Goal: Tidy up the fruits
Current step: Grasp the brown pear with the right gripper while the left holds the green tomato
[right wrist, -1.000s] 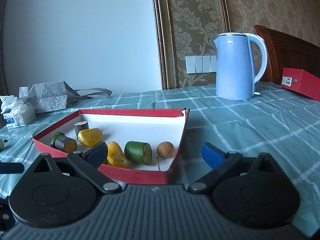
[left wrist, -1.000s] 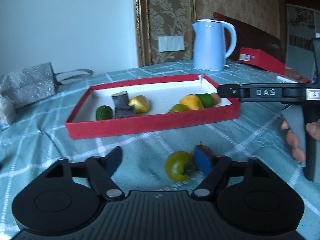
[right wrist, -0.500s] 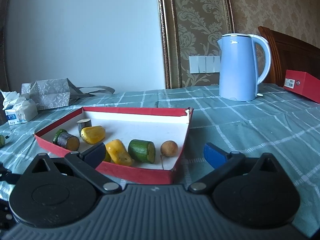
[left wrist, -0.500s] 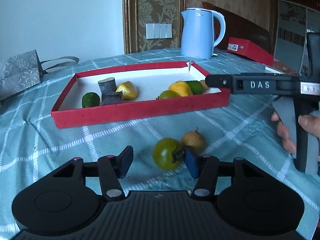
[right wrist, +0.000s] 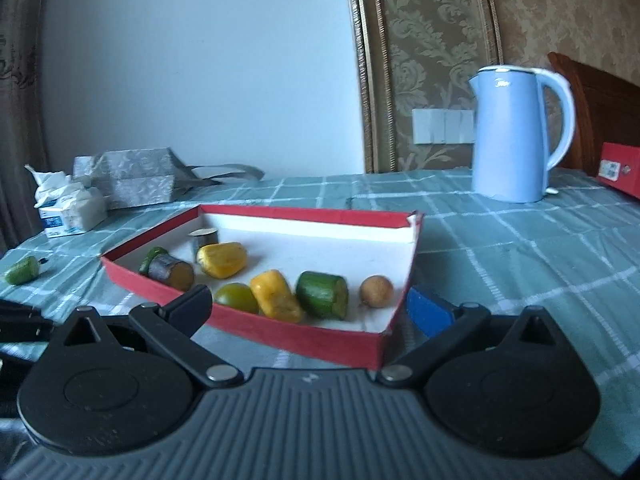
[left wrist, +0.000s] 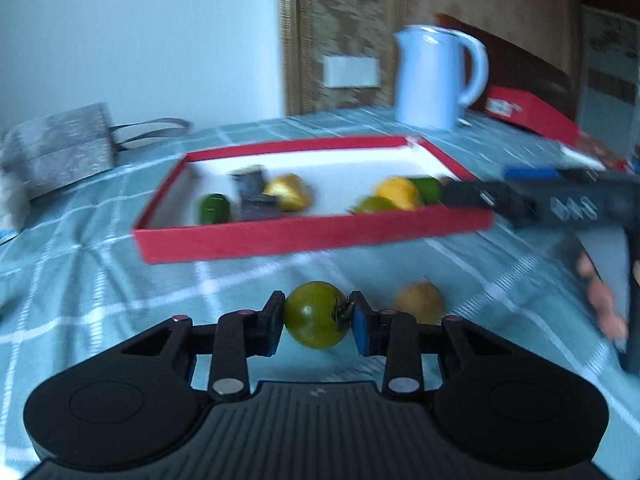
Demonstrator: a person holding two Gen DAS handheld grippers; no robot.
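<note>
A green tomato (left wrist: 316, 314) sits between the pads of my left gripper (left wrist: 316, 322), which is shut on it just above the checked cloth. A small brown fruit (left wrist: 419, 303) lies on the cloth to its right. Beyond them stands the red tray (left wrist: 304, 236) with a white floor, holding several yellow, green and dark pieces. In the right wrist view the same red tray (right wrist: 304, 340) lies close in front, and my right gripper (right wrist: 308, 306) hangs open over its near corner with nothing between its fingers. That gripper also shows at the right of the left wrist view, held by a hand (left wrist: 604, 304).
A light blue kettle (right wrist: 516, 136) stands at the back right beside a red box (right wrist: 620, 170). A grey gift bag (right wrist: 136, 176) and a tissue pack (right wrist: 70, 208) sit at the back left. A green piece (right wrist: 22, 272) lies on the cloth left of the tray.
My left gripper's jaws have closed in from wide apart onto the green tomato. The brown fruit behind it has come into view. The right gripper has stayed open near the tray corner.
</note>
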